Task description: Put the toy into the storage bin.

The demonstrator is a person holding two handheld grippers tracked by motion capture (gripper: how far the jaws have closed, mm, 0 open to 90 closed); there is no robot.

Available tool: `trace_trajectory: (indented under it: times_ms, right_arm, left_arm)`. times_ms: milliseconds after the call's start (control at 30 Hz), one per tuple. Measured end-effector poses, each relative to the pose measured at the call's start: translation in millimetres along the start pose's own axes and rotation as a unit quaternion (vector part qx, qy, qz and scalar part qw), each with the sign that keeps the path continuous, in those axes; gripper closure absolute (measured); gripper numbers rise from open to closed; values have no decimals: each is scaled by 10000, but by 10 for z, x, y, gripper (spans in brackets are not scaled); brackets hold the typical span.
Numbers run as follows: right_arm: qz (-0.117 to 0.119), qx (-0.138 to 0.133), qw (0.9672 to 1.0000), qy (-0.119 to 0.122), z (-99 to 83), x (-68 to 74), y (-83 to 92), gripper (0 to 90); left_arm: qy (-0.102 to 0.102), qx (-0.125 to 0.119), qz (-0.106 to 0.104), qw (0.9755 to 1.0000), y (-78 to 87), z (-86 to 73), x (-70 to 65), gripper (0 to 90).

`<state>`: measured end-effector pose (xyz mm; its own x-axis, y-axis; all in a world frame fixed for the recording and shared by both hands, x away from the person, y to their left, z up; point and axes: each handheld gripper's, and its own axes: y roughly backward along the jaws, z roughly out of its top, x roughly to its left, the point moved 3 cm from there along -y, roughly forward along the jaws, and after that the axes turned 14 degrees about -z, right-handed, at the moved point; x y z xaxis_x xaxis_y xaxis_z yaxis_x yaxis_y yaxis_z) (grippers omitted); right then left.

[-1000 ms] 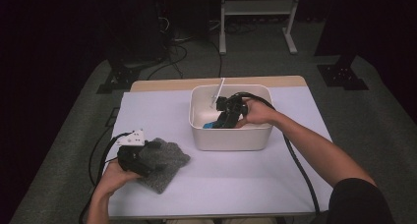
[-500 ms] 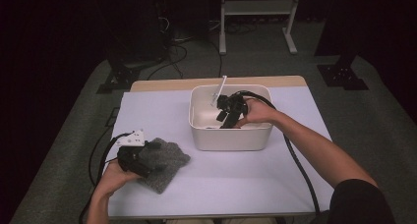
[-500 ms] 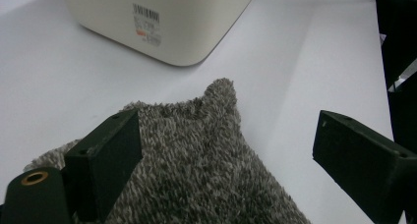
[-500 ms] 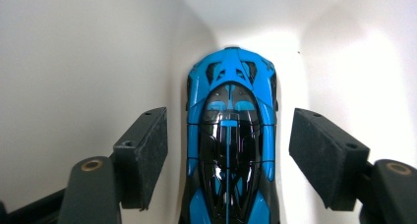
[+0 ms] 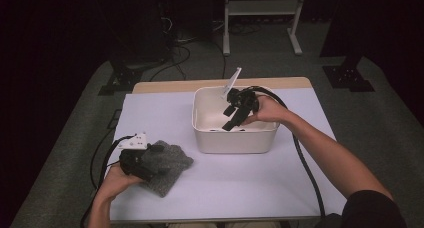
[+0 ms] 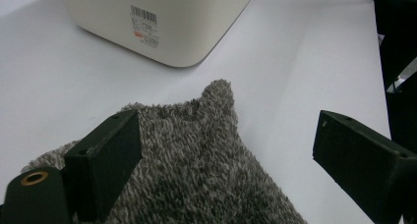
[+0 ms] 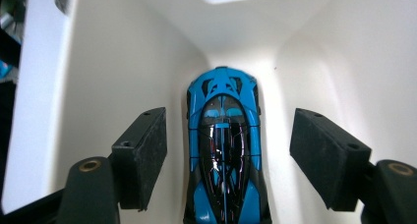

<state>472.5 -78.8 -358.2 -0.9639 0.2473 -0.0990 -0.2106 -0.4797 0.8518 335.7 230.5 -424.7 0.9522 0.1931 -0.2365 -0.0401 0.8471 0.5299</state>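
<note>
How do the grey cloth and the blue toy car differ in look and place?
The grey cloth is soft, fuzzy and rumpled; the blue toy car is hard, glossy and streamlined. The cloth lies on the table, outside the white bin; the car lies inside the bin. Both sit between open tongs, ungripped.

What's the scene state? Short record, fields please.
bin: white, on table
car: blue, on bin floor
cloth: grey, on table, left of bin
left gripper: open, jaws over cloth
right gripper: open, above car, pads clear of it
</note>
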Motion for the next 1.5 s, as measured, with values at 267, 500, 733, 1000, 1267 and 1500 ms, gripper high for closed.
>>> trace_trajectory:
  times_ms: [267, 500, 733, 1000, 1267, 1500]
  right_arm:
    - [-122, -440, 9988, -180, -15, 6, 347, 271]
    - [-275, -654, 9970, -318, -54, 15, 583, 260]
    - [-377, -734, 9959, -366, -91, 59, 763, 259]
    - [-491, -845, 9941, -471, -140, 66, 923, 252]
    - [-611, -924, 9923, -553, -227, 74, 1065, 252]
    - [-704, -997, 9907, -608, -330, 76, 1200, 252]
  left_arm:
    - [-33, -7, -35, 10000, -21, 19, 3, 99]
    - [-19, -26, -31, 10000, -6, -10, -16, 99]
    - [-61, -88, 5, 9999, 24, 12, -38, 96]
    - [-66, -86, 1, 9999, 24, 17, -35, 94]
    - [-51, -84, 3, 10000, 15, 15, -32, 94]
    - [-24, -100, -6, 9999, 11, 12, -25, 94]
